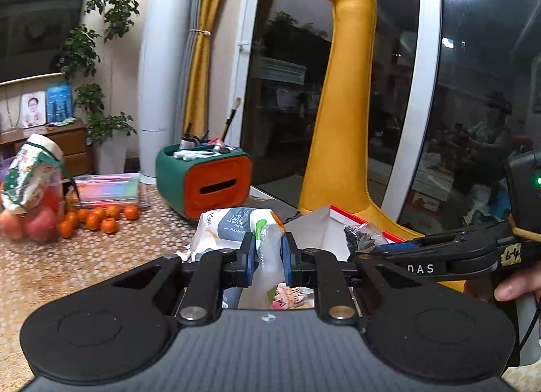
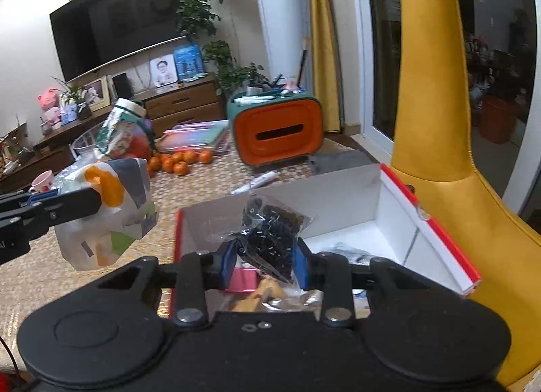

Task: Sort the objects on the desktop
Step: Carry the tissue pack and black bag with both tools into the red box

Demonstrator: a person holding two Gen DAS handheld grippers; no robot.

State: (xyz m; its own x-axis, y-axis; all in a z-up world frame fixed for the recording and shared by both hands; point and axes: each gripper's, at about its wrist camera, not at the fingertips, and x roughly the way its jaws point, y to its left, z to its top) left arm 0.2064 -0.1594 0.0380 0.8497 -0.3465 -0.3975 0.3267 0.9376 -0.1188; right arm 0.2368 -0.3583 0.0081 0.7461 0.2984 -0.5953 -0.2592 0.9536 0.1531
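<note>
Plastic of a tissue pack (image 1: 236,226) is pinched between the pressed-together pads of the left gripper (image 1: 267,258), pack bulging just beyond the fingers. A clear bag of black bits (image 2: 270,240) is clamped by the right gripper (image 2: 265,262), held over a red-rimmed box (image 2: 436,223); tangerines (image 2: 179,160) & orange-fronted organiser (image 2: 277,137) are seen further off

Two wrist fisheyes, close above the table (image 1: 84,256), facing the window, both showing the organizer (image 1: 203,182).

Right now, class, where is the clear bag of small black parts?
In the right wrist view, the bag of black parts is gripped between the right tongs, lifted over the open red-and-white box, beside the yellow giraffe.
</note>
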